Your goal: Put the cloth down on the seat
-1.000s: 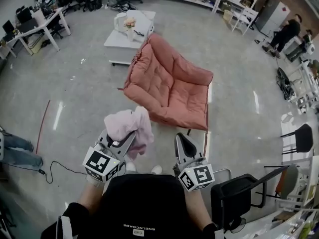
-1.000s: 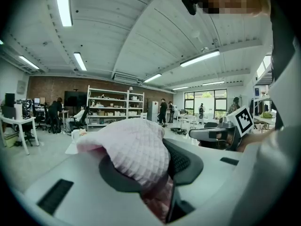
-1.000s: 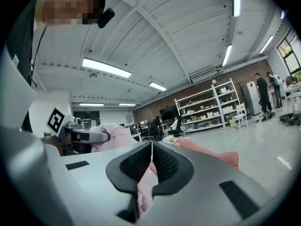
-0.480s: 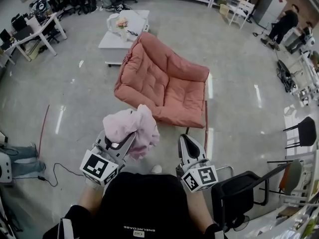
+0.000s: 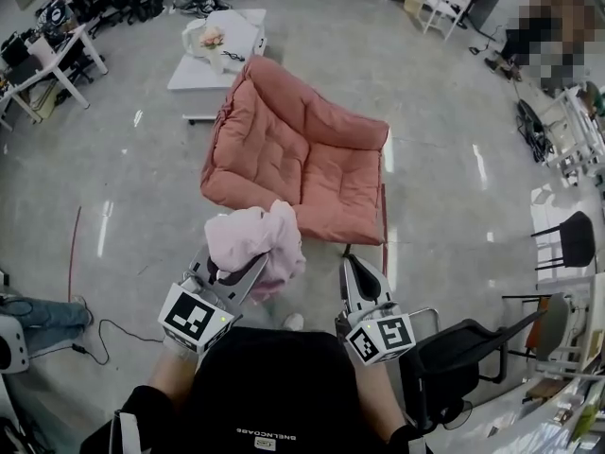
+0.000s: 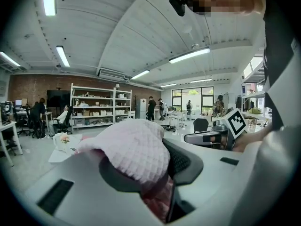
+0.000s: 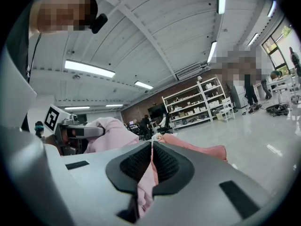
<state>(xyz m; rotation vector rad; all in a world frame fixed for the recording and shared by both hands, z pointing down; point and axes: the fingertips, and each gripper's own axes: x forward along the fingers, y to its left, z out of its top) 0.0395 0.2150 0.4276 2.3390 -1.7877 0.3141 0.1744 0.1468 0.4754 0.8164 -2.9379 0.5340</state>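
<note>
Left gripper (image 5: 229, 272) pinches a thick bunch of the pink cloth (image 5: 253, 238), jaws part-spread; right gripper (image 5: 357, 270) has its jaws almost together

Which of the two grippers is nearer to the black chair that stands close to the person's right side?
Right. The right gripper is just beside the black chair. The left gripper, holding the pink cloth, is farther from it, on the other side of the right one.
</note>
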